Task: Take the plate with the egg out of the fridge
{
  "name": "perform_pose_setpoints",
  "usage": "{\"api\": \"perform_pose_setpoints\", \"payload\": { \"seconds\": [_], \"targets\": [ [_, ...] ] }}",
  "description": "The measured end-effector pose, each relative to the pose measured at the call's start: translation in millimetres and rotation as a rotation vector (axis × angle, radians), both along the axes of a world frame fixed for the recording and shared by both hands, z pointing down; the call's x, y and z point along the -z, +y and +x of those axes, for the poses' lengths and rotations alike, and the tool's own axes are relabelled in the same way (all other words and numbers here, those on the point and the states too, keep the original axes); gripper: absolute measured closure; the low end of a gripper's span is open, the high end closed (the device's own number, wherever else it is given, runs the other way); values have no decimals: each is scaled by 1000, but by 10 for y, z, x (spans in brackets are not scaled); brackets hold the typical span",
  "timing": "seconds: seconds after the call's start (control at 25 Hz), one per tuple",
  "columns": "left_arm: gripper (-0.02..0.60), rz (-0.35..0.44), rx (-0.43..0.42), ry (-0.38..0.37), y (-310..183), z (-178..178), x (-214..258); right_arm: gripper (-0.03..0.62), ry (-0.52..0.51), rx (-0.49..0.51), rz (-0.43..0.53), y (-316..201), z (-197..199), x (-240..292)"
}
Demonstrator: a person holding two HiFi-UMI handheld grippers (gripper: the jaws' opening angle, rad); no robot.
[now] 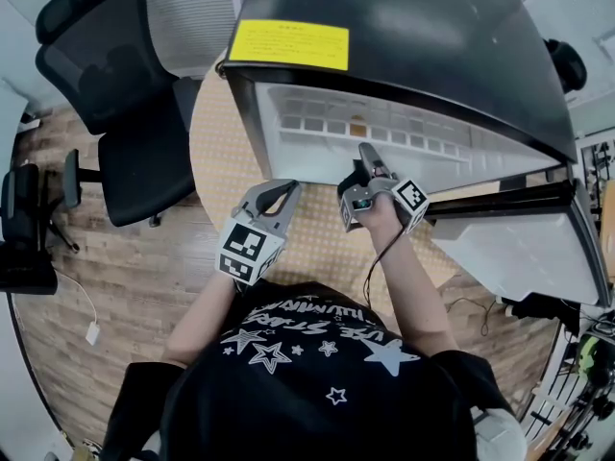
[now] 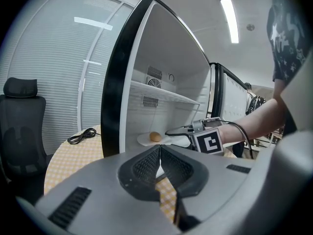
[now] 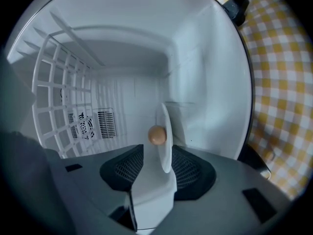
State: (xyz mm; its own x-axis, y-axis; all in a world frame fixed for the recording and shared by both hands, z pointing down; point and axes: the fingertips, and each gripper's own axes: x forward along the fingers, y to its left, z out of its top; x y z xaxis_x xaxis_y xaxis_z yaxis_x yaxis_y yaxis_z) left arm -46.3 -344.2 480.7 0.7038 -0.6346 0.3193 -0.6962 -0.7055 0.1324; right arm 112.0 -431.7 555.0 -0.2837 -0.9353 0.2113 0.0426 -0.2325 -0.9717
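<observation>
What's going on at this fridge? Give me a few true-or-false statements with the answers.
1. The fridge is open. True.
2. The egg lies on the plate inside the fridge. True.
3. The left gripper holds the plate. False: it is shut on nothing and stays outside the fridge. The plate's rim stands between the open jaws of the right gripper.
4. The fridge stands on the floor. False: it stands on a table with a yellow checked cloth.
5. The right gripper reaches into the fridge. True.
</observation>
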Motion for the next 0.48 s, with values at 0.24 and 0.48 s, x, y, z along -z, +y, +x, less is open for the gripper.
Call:
{"api": "perform_pose_setpoints", "payload": {
  "seconds": [0.24,0.48],
  "targets": [
    [572,-10,-8,3,12,10,-12,484,34,8,-13,-23,30,-66],
    [572,-3,-15,-6,-16,-8,-11,495,82,50,-54,-65,-94,-191]
  ]
}}
